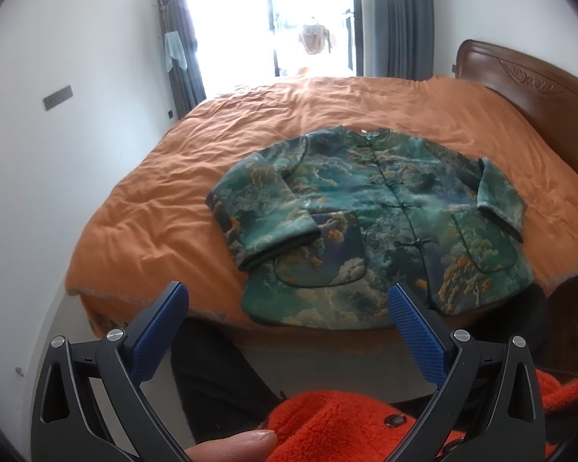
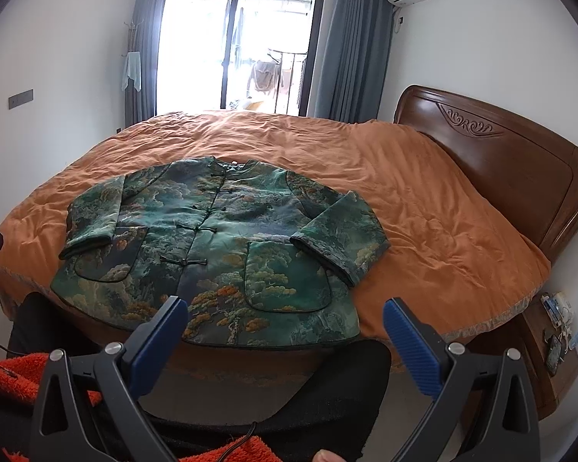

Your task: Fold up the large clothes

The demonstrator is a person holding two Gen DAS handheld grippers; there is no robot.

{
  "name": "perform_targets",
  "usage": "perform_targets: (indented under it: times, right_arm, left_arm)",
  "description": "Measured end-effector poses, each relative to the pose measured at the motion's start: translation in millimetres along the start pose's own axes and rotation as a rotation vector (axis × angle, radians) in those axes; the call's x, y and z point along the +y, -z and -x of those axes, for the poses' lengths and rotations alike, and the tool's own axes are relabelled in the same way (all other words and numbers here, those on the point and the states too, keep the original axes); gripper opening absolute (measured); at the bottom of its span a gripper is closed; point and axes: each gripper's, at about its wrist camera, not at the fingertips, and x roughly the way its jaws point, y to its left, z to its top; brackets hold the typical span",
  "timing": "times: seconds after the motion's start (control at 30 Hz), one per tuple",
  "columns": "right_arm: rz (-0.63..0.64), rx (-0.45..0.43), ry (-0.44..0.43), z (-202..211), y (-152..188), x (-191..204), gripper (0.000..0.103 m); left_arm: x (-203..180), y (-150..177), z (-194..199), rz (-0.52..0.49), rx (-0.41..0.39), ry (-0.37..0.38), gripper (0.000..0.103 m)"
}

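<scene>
orange bedding [image 2: 424,200] is spread over a bed with a carved wooden headboard [image 2: 520,177], and a bright balcony door [image 2: 235,46] is seen behind it. a green patterned jacket [image 2: 212,246] is laid flat near the front edge, buttoned, with both sleeves folded in over the pockets. the left gripper [image 1: 287,304] and the right gripper [image 2: 285,319] are held spread wide above the hem, nothing grasped, apart from the cloth.

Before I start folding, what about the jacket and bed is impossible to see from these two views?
- Jacket back: both views, it lies face up.
- Jacket hem: left wrist view, partly behind a hand-held gripper finger.
- Nightstand items: right wrist view, too small.
- Balcony laundry: left wrist view, overexposed.
</scene>
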Motion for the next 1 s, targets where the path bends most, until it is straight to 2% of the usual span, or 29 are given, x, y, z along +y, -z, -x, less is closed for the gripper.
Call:
perform_targets:
  times: [0.2,0.33,0.4,0.47,0.57,0.63,0.77,1.0]
  right_arm:
    - [-0.021,-0.045,-0.003,-10.9,-6.8,-11.2,0.103]
    - [0.011,-0.141,0.003,-24.5,-17.9,-24.2,0.103]
    - [0.045,-0.166,-0.026,-40.9,-23.8,-31.4,0.103]
    - [0.070,-0.132,-0.061,-66.8,-28.9,-39.1,0.103]
    - [0.121,-0.122,-0.027,-103.7,-32.9,-47.5,0.103]
    - [0.160,-0.112,-0.020,-130.4,-34.1,-53.4,0.103]
    - [0.235,-0.023,-0.024,-189.3,-33.2,-54.6,0.103]
    - [0.364,0.117,-0.039,-286.6,-14.4,-53.2,0.102]
  left_arm:
    - [3.8,-14.5,-10.9,-0.014,-0.046,-0.013,0.103]
    - [5.4,-31.3,-22.3,-0.001,-0.075,0.040,0.103]
    - [4.2,-39.9,-29.8,-0.003,-0.083,0.046,0.103]
    - [1.1,-46.3,-37.7,-0.016,-0.093,0.037,0.103]
    - [-8.0,-54.9,-52.0,-0.051,-0.055,0.048,0.103]
    - [-10.1,-58.3,-59.9,-0.036,-0.036,0.071,0.103]
    - [-15.3,-58.7,-70.4,-0.013,-0.005,0.109,0.103]
    - [-17.0,-53.8,-85.4,0.007,0.070,0.092,0.103]
